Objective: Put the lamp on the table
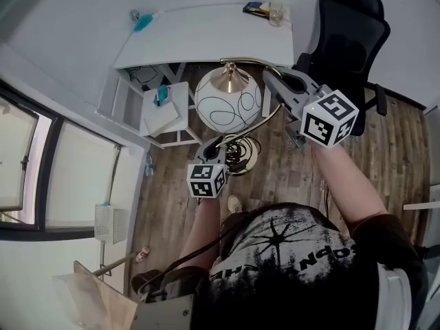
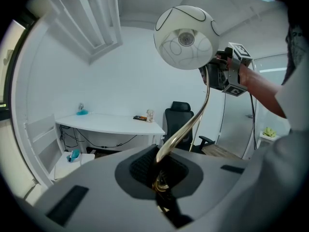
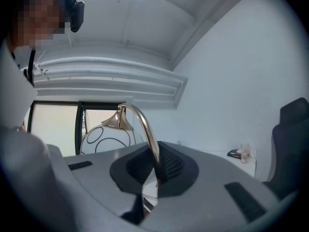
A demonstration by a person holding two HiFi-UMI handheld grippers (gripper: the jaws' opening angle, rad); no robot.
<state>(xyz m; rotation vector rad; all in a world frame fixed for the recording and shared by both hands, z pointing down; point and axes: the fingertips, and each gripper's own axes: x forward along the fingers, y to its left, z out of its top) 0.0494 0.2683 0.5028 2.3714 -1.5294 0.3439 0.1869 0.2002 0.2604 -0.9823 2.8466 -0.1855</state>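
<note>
The lamp is held up off the floor: a white globe shade [image 1: 228, 100] with black line loops, a curved brass stem [image 2: 186, 127] and a round brass base [image 1: 244, 155]. My left gripper [image 1: 213, 146] is shut on the lower stem just above the base, which the left gripper view shows passing between the jaws [image 2: 161, 170]. My right gripper [image 1: 276, 82] is shut on the upper arc of the stem [image 3: 145, 127], beside the shade [image 3: 108, 139]. The white table [image 1: 206, 36] lies ahead, beyond the shade.
A black office chair [image 1: 347, 36] stands right of the table. A glass and dark items [image 1: 265, 9] sit at the table's far right corner, a teal object [image 1: 143, 23] at its left end. A low white stand [image 1: 165, 112] sits under the table's left side. Windows run along the left.
</note>
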